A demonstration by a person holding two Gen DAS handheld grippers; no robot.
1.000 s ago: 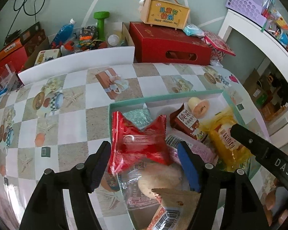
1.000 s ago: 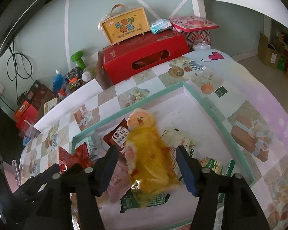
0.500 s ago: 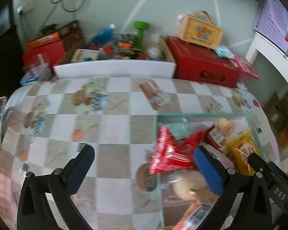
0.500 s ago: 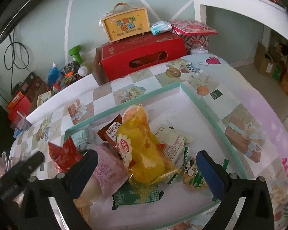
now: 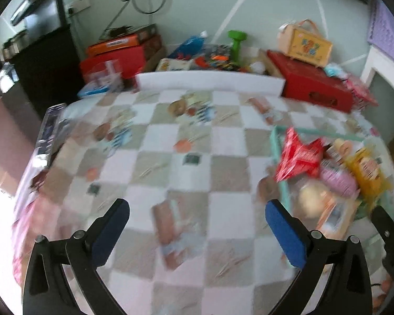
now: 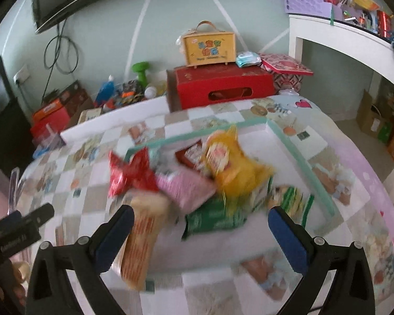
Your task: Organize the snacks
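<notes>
Both sets of jaws stand spread wide with nothing between the pads: my left gripper [image 5: 197,225] hangs over bare checkered tablecloth [image 5: 170,141] at the bottom of its frame, and my right gripper [image 6: 201,225] hangs over the near end of the snack pile.

The snacks sit in 1 container, a shallow white tray with a mint-green rim [image 6: 302,155], at the right edge of the left view and the centre of the right view. Inside I make out a red packet [image 6: 134,176], a pink packet [image 6: 186,189], a yellow bag [image 6: 236,168], a green packet [image 6: 212,220] and an orange-patterned pack [image 6: 139,241] that leans over the near edge. Motion blur hides the smaller items.

I judge this a pause between picks. My next move calls for choosing 1 packet, probably the overhanging orange-patterned one, centring the right pads on it and closing.
</notes>
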